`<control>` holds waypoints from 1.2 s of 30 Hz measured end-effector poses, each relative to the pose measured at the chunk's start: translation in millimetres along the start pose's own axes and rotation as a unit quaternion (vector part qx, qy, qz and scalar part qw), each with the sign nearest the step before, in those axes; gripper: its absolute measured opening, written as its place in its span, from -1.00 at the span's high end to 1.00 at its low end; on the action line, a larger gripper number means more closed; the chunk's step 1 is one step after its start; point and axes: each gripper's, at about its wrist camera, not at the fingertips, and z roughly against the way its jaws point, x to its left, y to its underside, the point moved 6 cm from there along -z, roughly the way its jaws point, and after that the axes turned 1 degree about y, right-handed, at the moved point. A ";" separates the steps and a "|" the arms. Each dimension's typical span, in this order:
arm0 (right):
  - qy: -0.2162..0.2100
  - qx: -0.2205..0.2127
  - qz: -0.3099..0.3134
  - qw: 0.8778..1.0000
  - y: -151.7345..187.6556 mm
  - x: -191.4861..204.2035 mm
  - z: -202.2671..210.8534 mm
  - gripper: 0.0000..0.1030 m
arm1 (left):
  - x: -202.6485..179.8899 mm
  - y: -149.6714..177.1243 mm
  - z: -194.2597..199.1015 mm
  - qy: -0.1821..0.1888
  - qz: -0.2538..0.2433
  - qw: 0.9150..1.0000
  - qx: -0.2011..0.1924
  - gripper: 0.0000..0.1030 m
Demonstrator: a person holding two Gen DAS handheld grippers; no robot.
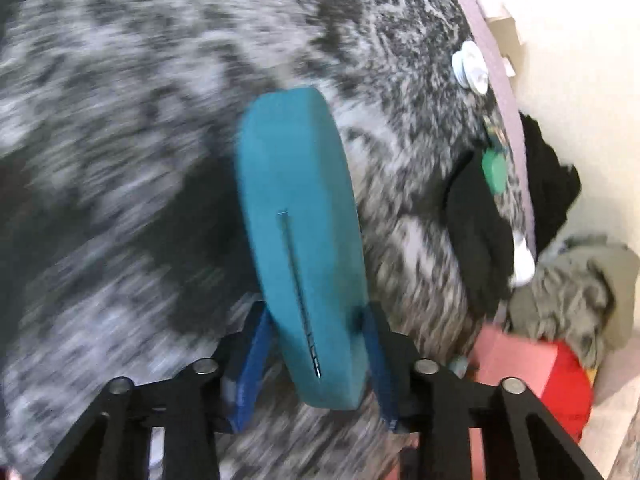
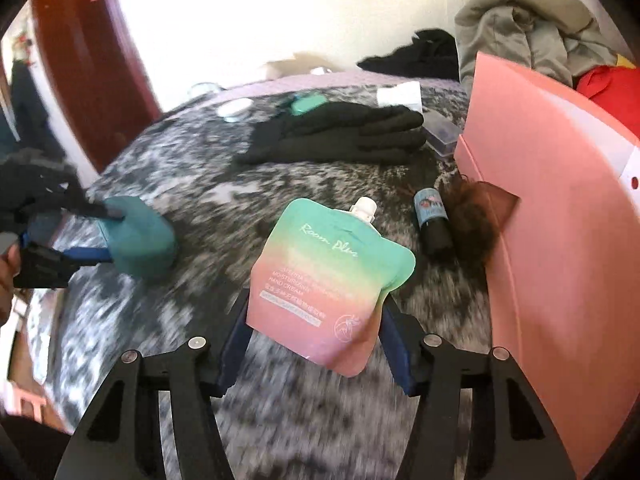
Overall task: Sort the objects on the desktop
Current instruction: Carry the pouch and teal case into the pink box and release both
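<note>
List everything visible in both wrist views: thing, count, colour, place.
Oblong hard case: 1, teal, held in left gripper.
Spouted hand cream pouch: 1, green-to-pink, held in right gripper.
Knit gloves: 1 pair, black, far middle of the mottled fuzzy cover.
Small bottle: 1, black with blue label, lying beside the pink folder.
Fuzzy brown object: 1, brown, against the folder.
Flat folder: 1, pink, standing at right.
Small green case: 1, green, far side behind the gloves.
Round white lid: 1, white, near the far edge.
Clothing pile: grey, black, red, behind the folder.
Left gripper: black, blue fingers.
Right gripper: black, blue fingers.
</note>
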 end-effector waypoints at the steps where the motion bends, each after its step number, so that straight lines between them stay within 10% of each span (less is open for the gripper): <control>1: -0.002 -0.005 0.007 1.000 4.2 4.4 10.0 -0.20 | 6.5 5.9 10.4 -0.003 -0.008 1.000 0.001 0.39; 5: -0.006 -0.027 0.028 0.999 15.6 16.4 44.5 -0.20 | 0.0 4.2 20.9 -0.054 -0.072 0.996 -0.006 0.57; 8: -0.013 -0.027 0.026 0.999 19.4 15.3 52.9 -0.20 | 3.2 -9.4 -1.4 -0.126 -0.084 0.989 -0.001 0.08; 14: -0.028 -0.001 0.003 1.000 27.5 3.1 36.0 -0.21 | 29.1 1.2 -15.4 -0.108 -0.035 0.993 0.030 -0.24; 19: -0.041 0.010 -0.002 0.999 32.2 -0.4 21.0 -0.21 | 42.6 -5.6 -19.6 -0.129 -0.022 0.991 0.002 -1.00; 23: -0.052 0.018 0.000 0.998 36.5 2.0 11.9 -0.21 | 16.2 -23.0 -35.9 -0.166 -0.066 0.982 -0.063 -0.95; 26: -0.048 0.011 0.008 0.999 35.6 2.6 14.1 -0.21 | -3.2 -11.8 -36.4 -0.208 -0.130 0.964 -0.100 -0.37; 29: -0.042 -0.011 0.022 0.999 30.7 4.3 28.3 -0.18 | -8.9 20.2 -32.8 -0.155 -0.149 0.974 -0.071 -0.36; 36: -0.043 -0.067 0.047 0.996 33.3 20.7 93.0 -0.17 | -25.5 111.6 28.1 -0.134 -0.258 0.952 -0.094 -0.33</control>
